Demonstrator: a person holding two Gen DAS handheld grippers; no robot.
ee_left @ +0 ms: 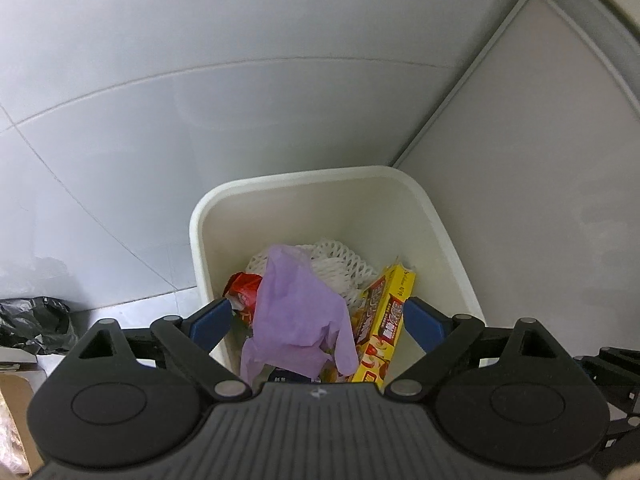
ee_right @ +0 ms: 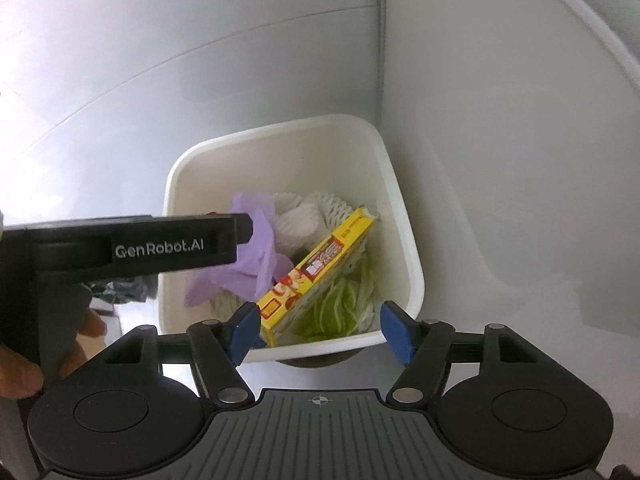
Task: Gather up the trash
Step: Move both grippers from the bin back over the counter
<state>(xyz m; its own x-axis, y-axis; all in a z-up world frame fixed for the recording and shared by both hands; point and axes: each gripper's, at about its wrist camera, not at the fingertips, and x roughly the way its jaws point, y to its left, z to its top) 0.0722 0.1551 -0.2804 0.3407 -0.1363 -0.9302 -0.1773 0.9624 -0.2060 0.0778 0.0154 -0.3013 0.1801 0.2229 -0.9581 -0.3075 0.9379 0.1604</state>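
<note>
A white bin (ee_left: 304, 178) stands on the floor in a corner and holds trash. On top lies a purple glove (ee_left: 296, 312), beside a yellow food box (ee_left: 384, 328) that leans on its end, white foam nets (ee_left: 340, 264) and a red wrapper (ee_left: 244, 292). My left gripper (ee_left: 318, 320) hangs open above the bin, its blue pads clear of the glove. In the right wrist view the bin (ee_right: 280, 132) shows the yellow box (ee_right: 320, 268), the glove (ee_right: 256, 256) and a green wrapper (ee_right: 340, 304). My right gripper (ee_right: 320, 334) is open over the bin's near rim, pads off the box.
A crumpled black plastic bag (ee_left: 36, 324) and a cardboard box (ee_left: 12, 420) lie left of the bin. A pale wall panel (ee_left: 520, 200) rises right of it. The left tool's black housing (ee_right: 160, 248) crosses the right wrist view, held by a hand (ee_right: 24, 368).
</note>
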